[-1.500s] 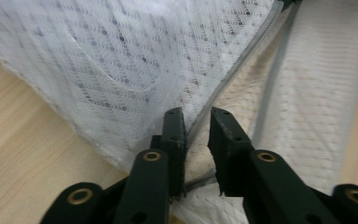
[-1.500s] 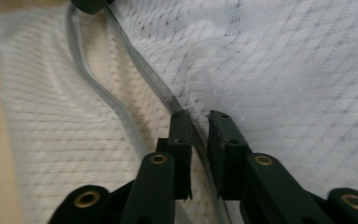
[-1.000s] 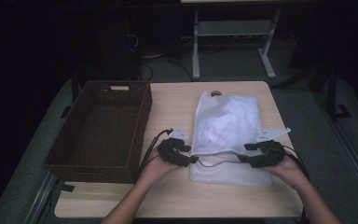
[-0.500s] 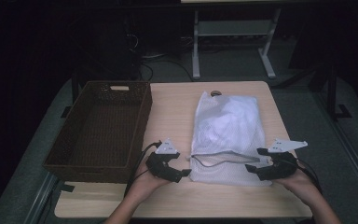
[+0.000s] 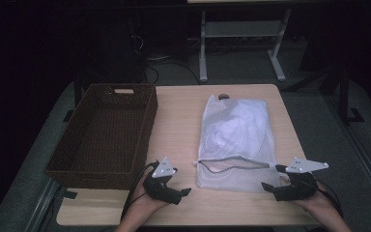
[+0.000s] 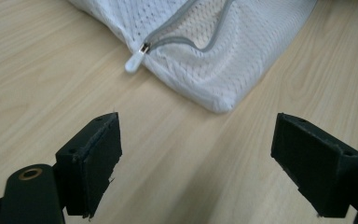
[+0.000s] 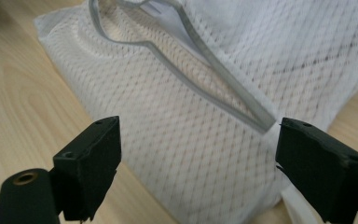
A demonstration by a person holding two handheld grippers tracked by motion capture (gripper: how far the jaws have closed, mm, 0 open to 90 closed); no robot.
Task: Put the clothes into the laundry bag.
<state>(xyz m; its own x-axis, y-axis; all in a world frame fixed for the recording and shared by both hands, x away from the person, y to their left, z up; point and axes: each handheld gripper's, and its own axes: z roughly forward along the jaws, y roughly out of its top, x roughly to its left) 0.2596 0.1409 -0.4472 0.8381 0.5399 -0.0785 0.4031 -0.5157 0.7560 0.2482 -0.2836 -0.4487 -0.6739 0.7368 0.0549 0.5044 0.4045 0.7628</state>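
Note:
A white mesh laundry bag (image 5: 236, 140) lies flat on the wooden table (image 5: 178, 121), its grey zipper (image 5: 232, 164) partly open near the front end. My left gripper (image 5: 181, 186) rests left of the bag's front corner; its jaws have just been opening and stand open on bare wood (image 6: 209, 158), with the zipper pull (image 6: 135, 63) beyond. My right gripper (image 5: 270, 177) sits at the bag's front right corner. Its jaws have also just been opening and stand wide apart (image 7: 200, 163), the mesh bag (image 7: 191, 126) lying under them untouched.
A dark brown wicker basket (image 5: 106, 135), with nothing in it, takes up the table's left side, close behind my left gripper. Metal legs of another table (image 5: 203, 53) stand on the floor beyond the far edge.
Both hands have drawn back from the bag's zipper end toward the near table edge and outward. Both pairs of jaws have spread wider and no longer touch the bag.

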